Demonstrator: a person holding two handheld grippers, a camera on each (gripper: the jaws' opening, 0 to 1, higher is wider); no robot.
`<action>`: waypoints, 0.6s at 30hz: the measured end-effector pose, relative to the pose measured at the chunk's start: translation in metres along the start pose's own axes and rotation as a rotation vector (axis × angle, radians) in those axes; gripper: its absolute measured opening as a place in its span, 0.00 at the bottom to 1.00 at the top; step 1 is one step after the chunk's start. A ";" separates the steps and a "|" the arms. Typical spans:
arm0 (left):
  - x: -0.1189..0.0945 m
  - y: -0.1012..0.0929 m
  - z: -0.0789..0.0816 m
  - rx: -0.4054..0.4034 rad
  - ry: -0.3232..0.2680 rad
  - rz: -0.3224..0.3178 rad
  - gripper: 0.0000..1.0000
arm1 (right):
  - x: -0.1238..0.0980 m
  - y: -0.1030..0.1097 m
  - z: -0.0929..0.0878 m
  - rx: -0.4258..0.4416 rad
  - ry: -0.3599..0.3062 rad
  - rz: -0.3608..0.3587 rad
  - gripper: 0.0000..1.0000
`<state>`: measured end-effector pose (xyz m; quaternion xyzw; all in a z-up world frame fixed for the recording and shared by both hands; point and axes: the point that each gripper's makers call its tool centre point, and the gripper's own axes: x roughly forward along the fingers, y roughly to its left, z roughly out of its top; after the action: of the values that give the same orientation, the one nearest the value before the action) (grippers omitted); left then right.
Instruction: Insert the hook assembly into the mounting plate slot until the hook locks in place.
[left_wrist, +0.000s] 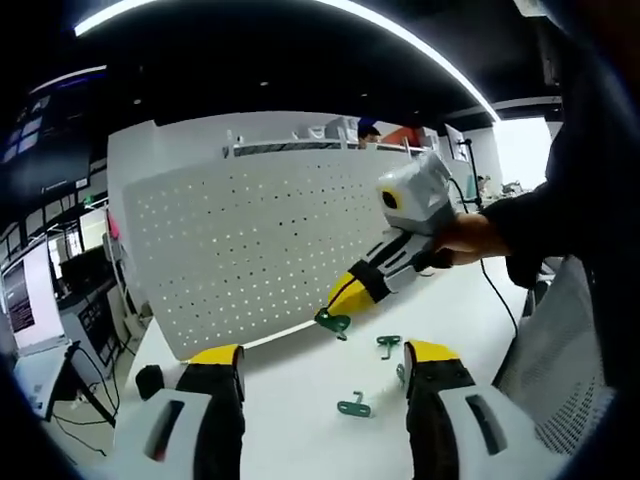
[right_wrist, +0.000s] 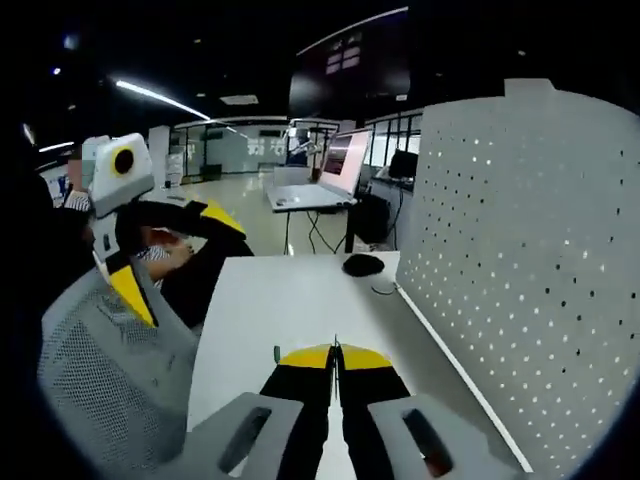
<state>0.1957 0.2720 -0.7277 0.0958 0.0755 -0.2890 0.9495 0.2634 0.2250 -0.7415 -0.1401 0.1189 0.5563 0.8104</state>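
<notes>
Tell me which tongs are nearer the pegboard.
Right. The right tongs hold a green hook close to the white pegboard. The left tongs sit open farther back over the table.

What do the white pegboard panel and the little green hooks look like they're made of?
The pegboard panel looks like thin sheet metal with a matte white painted or powder coat: flat, rigid, with evenly punched holes; plastic can't be ruled out. The green hooks on the table look like bent metal with a green coating, judging by their thin angular shape, though they are too small to be sure.
</notes>
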 end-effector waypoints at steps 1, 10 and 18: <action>-0.001 0.000 0.001 -0.004 -0.006 0.000 0.64 | -0.002 0.004 0.006 0.004 -0.014 -0.001 0.00; -0.005 0.004 0.025 -0.117 -0.065 0.025 0.48 | -0.011 0.028 0.042 0.009 -0.118 -0.007 0.00; -0.005 -0.007 0.045 -0.238 -0.139 0.039 0.34 | -0.023 0.034 0.064 0.025 -0.186 -0.019 0.00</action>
<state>0.1914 0.2593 -0.6837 -0.0365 0.0412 -0.2655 0.9625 0.2259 0.2396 -0.6774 -0.0789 0.0486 0.5576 0.8250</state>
